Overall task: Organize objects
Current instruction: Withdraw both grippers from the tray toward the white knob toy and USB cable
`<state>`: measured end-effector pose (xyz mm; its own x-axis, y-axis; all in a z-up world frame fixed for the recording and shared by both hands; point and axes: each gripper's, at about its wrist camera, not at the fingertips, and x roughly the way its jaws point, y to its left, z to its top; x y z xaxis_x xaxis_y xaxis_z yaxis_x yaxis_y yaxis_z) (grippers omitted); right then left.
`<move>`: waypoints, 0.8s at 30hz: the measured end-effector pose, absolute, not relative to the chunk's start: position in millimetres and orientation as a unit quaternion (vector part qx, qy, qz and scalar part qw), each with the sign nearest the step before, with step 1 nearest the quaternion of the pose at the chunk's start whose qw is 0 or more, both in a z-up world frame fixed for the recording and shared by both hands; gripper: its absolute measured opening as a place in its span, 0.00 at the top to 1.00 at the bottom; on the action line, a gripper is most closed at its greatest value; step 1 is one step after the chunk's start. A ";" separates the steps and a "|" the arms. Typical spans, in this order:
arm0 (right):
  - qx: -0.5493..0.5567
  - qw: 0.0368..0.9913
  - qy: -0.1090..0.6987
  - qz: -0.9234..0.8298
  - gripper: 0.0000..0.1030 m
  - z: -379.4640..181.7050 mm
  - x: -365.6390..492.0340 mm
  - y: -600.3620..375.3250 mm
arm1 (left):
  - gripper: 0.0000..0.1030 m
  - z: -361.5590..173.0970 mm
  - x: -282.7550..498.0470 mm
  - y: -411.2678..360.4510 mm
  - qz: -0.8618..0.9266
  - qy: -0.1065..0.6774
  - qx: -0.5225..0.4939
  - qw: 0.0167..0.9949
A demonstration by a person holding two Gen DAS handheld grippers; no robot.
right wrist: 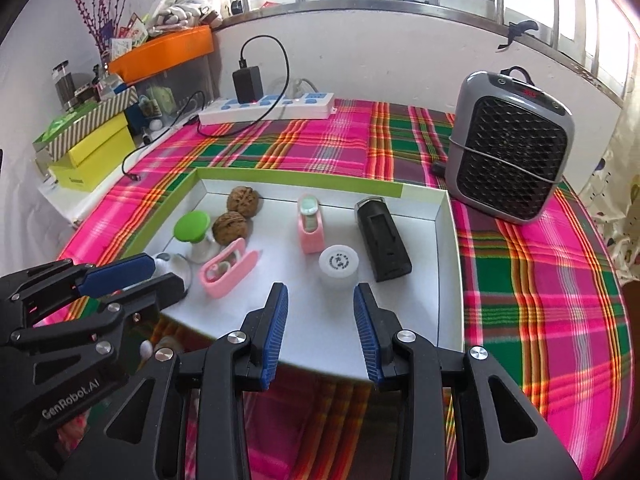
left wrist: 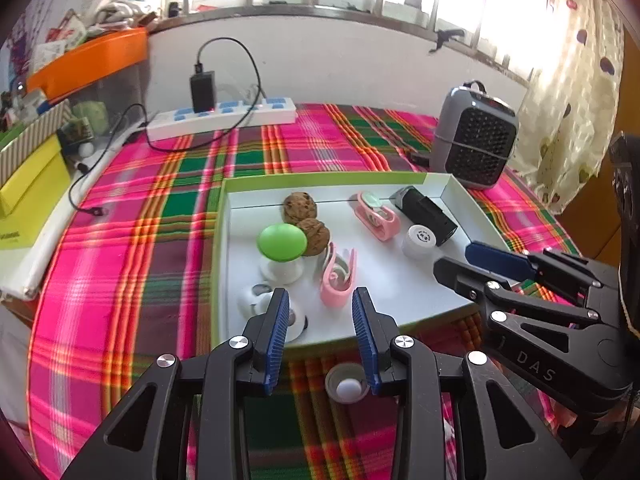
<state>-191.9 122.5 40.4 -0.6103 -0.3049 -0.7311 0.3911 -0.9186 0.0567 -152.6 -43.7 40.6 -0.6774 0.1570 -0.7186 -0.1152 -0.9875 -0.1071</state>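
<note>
A white tray (right wrist: 448, 264) with green outer walls lies on the plaid cloth. It holds two walnuts (right wrist: 242, 199), a green-capped white piece (right wrist: 192, 227), two pink clips (right wrist: 228, 268), a white round lid (right wrist: 339, 263), a black box (right wrist: 382, 245) and a white round thing (left wrist: 256, 300). My left gripper (left wrist: 320, 312) is open and empty over the tray's near edge, close to a pink clip (left wrist: 338, 280). My right gripper (right wrist: 320, 308) is open and empty over the tray's near part, just short of the white lid. A small cup with a white ball (left wrist: 347, 384) sits on the cloth outside the tray.
A grey fan heater (right wrist: 508, 152) stands right of the tray at the back. A white power strip (right wrist: 268, 108) with a black charger and cables lies by the wall. Yellow and striped boxes (right wrist: 92, 152) and an orange bin (right wrist: 164, 52) stand at the left.
</note>
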 end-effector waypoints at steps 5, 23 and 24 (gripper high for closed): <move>0.388 0.201 0.050 -0.898 0.65 46.3 -174.6 123.5 | 0.70 46.9 -137.6 -60.5 0.920 -0.042 -0.385 0.063; 0.415 0.248 0.076 -0.872 0.65 21.1 -124.4 90.8 | 0.70 28.4 -94.7 -103.6 0.913 -0.067 -0.402 0.035; 0.416 0.247 0.078 -0.872 0.65 19.9 -124.7 89.2 | 0.70 28.0 -93.5 -104.1 0.912 -0.067 -0.402 0.035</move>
